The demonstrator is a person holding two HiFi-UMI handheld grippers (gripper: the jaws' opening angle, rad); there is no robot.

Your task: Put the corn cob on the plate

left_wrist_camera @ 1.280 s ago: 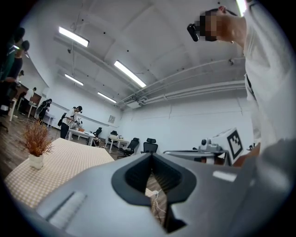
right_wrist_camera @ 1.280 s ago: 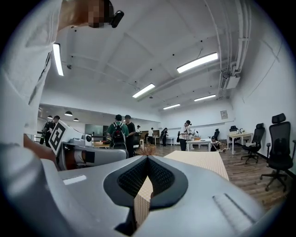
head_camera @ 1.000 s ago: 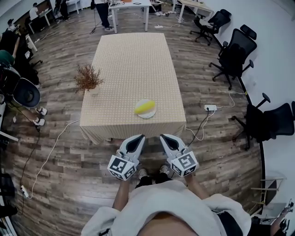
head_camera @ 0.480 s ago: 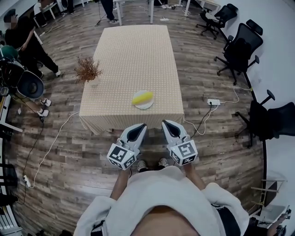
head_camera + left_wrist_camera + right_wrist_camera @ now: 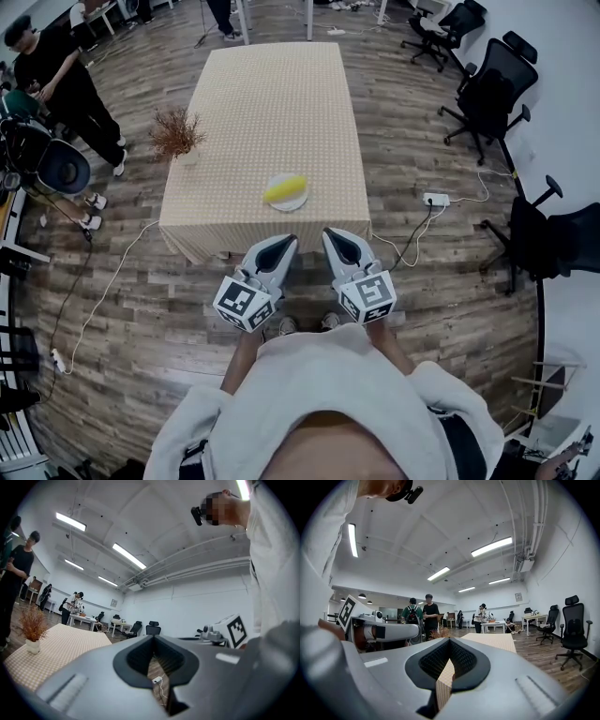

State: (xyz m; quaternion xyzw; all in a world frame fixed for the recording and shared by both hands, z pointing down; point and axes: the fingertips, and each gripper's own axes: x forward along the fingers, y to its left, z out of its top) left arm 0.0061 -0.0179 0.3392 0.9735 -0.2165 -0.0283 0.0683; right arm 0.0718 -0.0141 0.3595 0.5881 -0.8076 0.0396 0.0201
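The yellow corn cob [image 5: 284, 187] lies on the white plate [image 5: 291, 202], near the front edge of the table [image 5: 272, 94] with its checked cloth. Both grippers hang side by side in front of that edge, over the wooden floor and clear of the plate. My left gripper [image 5: 284, 241] is shut with nothing in it, and so is my right gripper [image 5: 330, 233]. The left gripper view shows its jaws [image 5: 152, 665] closed, with the table off to the left. In the right gripper view the closed jaws [image 5: 445, 667] point at the table's corner. Neither gripper view shows the corn.
A small vase of dried twigs [image 5: 175, 138] stands at the table's left edge. Black office chairs [image 5: 487, 89] line the right side. A power strip [image 5: 433, 199] and cables lie on the floor. A person in black [image 5: 66, 80] stands at the upper left beside equipment.
The table has slid further from me in the head view. Both grippers have shifted up the picture together and stayed shut. A person in black has come into view at the upper left.
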